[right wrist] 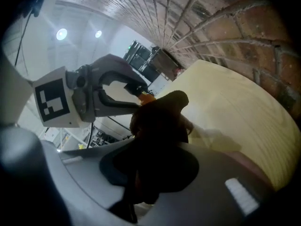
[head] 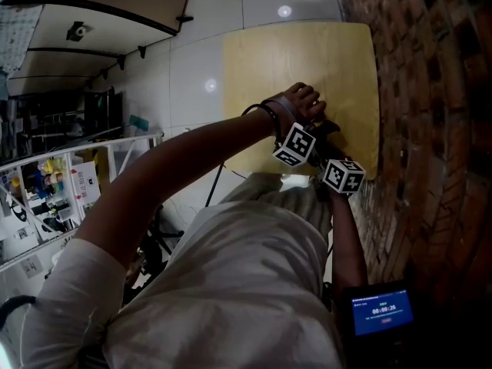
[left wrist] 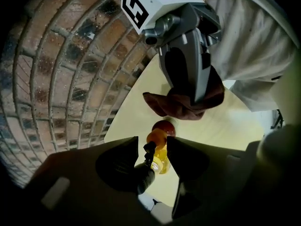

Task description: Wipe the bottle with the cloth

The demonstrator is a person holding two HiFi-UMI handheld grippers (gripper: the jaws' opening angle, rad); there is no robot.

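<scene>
Brick wall [left wrist: 56, 69] stands beside a pale surface [left wrist: 221, 126]. Left gripper [left wrist: 153, 149] is clamped on a yellow bottle [left wrist: 161, 160]. Right gripper [left wrist: 188, 95] squeezes a dark cloth [left wrist: 183, 109] right by it.

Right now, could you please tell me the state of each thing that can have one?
bottle: clamped in left gripper.
cloth: bunched, clamped in right gripper.
left gripper: shut on bottle.
right gripper: shut on cloth.
timer screen: lit.
</scene>
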